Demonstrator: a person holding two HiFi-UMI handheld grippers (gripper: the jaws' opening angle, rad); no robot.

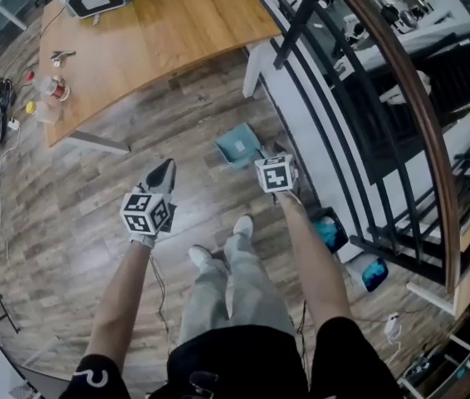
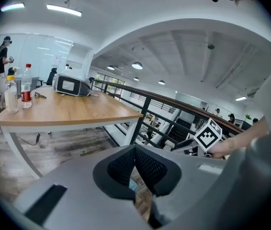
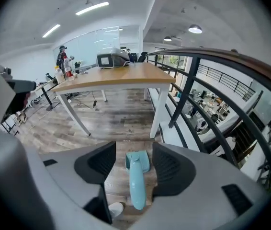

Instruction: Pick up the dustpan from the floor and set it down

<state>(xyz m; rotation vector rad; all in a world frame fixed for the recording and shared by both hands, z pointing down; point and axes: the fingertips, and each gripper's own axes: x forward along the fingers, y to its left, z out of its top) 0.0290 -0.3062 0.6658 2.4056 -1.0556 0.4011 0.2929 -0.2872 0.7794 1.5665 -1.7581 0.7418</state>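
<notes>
Right gripper [image 3: 134, 153] hangs wide open and empty above the teal dustpan [image 3: 136, 183] on the wood floor [image 3: 116, 114], handle lined up between the jaws, pan end farthest; left gripper [image 2: 135, 150] pinched closed, further off

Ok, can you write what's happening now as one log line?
dustpan: lying on floor, not held | right tool: open, above dustpan, not touching | left tool: shut, empty

Bright, even overhead light; sharp centre, strong fisheye warp at edges
</notes>
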